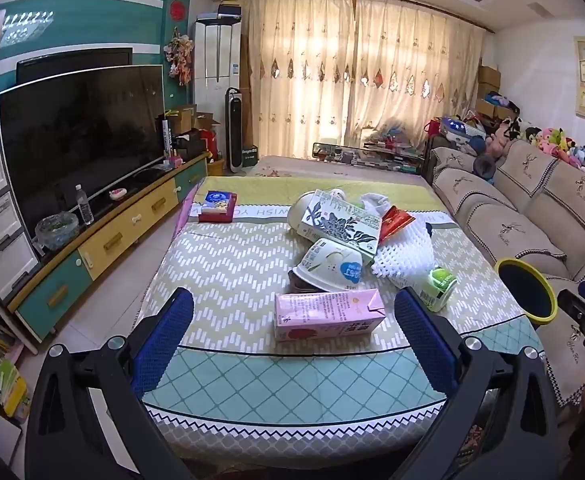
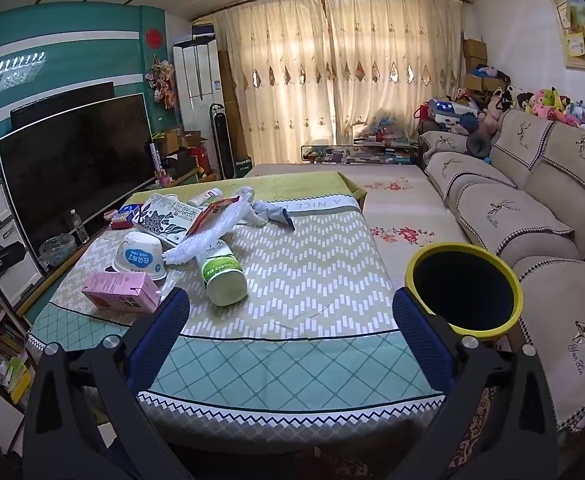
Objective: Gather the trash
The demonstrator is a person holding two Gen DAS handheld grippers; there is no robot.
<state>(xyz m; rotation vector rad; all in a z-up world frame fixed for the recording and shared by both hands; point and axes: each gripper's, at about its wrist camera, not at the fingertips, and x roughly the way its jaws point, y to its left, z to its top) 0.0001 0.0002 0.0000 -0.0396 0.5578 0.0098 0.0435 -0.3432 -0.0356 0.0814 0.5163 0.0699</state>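
Note:
Trash lies on the cloth-covered table (image 1: 228, 264): a pink carton (image 1: 326, 315) nearest me, an overturned white cup (image 1: 330, 267), a floral carton (image 1: 338, 224), white foam netting (image 1: 402, 252), a green-labelled bottle (image 1: 438, 284), a red packet (image 1: 394, 220). My left gripper (image 1: 294, 316) is open, with the pink carton between its blue pads, just beyond the tips. My right gripper (image 2: 292, 312) is open and empty over the table's near edge. The pink carton (image 2: 120, 290) and the bottle (image 2: 222, 274) lie left of it. A yellow-rimmed black bin (image 2: 464, 294) stands at the table's right side and also shows in the left wrist view (image 1: 526, 294).
A sofa (image 2: 532, 216) runs along the right. A TV (image 1: 80, 136) on a low cabinet stands left. A red box (image 1: 218, 206) lies at the table's far left. Curtains and clutter fill the back.

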